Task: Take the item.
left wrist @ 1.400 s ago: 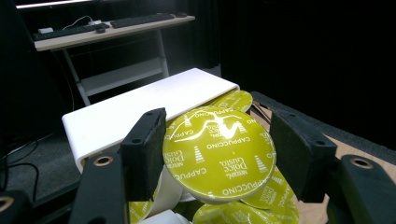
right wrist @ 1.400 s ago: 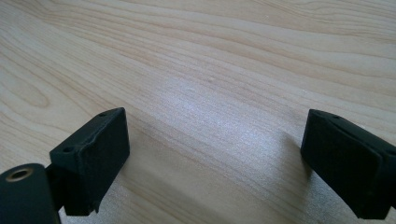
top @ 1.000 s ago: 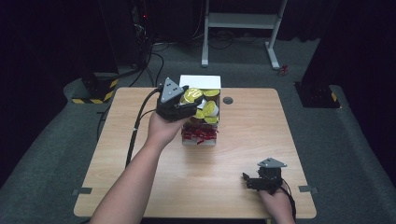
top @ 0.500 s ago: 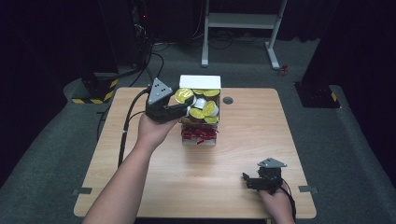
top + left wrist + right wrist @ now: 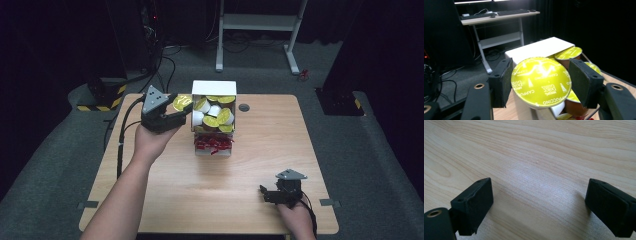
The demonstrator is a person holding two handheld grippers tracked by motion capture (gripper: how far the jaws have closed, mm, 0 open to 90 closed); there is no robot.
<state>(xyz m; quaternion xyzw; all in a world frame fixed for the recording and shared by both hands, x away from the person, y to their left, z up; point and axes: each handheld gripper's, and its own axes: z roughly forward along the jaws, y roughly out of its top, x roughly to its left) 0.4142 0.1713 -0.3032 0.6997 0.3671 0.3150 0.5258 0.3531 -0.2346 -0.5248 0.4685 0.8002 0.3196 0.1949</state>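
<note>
Just left of box [image 5: 214, 88] w/ other capsules [image 5: 218, 121], left gripper [image 5: 182, 106] clamps capsule [image 5: 541, 81].

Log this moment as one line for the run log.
left tongs: shut on coffee capsule, beside the box | right tongs: open, nothing between, over table

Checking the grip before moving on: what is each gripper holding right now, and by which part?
The left gripper clamps a round yellow-lidded coffee capsule by opposite sides of its rim. The right gripper holds nothing, open over the wooden table.
</note>
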